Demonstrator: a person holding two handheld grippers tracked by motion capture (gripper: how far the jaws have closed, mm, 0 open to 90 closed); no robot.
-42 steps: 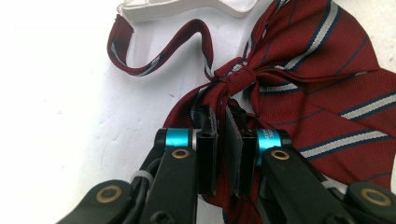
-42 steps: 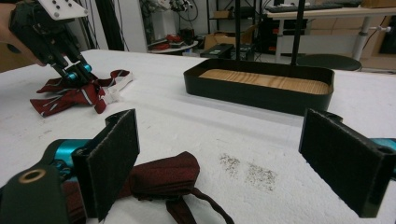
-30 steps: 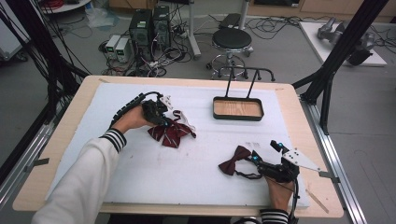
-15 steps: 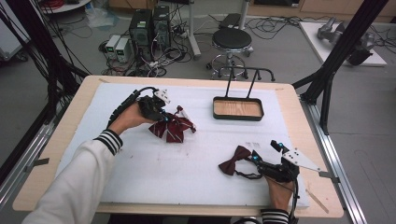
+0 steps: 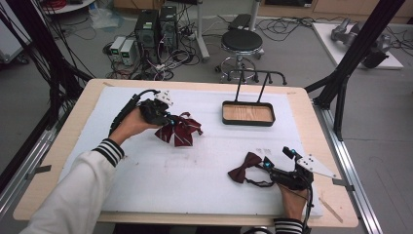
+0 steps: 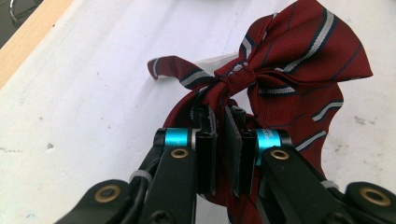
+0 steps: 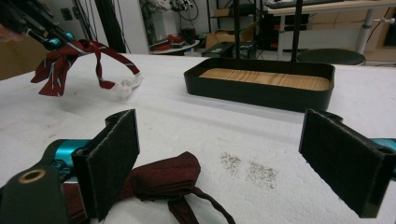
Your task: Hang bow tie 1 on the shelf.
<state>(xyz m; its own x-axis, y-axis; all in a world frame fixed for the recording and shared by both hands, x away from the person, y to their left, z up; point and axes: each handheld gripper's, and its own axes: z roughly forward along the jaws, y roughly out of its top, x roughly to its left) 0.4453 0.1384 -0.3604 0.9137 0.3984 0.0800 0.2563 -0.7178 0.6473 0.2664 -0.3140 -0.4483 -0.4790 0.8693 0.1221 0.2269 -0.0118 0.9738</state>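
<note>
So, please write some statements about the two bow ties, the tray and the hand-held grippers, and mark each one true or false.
1. The left hand-held gripper is shut on the striped bow tie. True.
2. The right hand-held gripper is shut on the plain bow tie. False: its jaws stand wide open, and the tie lies on the table beside one jaw.
3. The tray holds a bow tie. False: its wooden floor is bare.
4. The striped bow tie hangs above the white mat, in the right gripper view. True.
5. The plain bow tie lies inside the tray. False: it lies on the mat, nearer the person.
</note>
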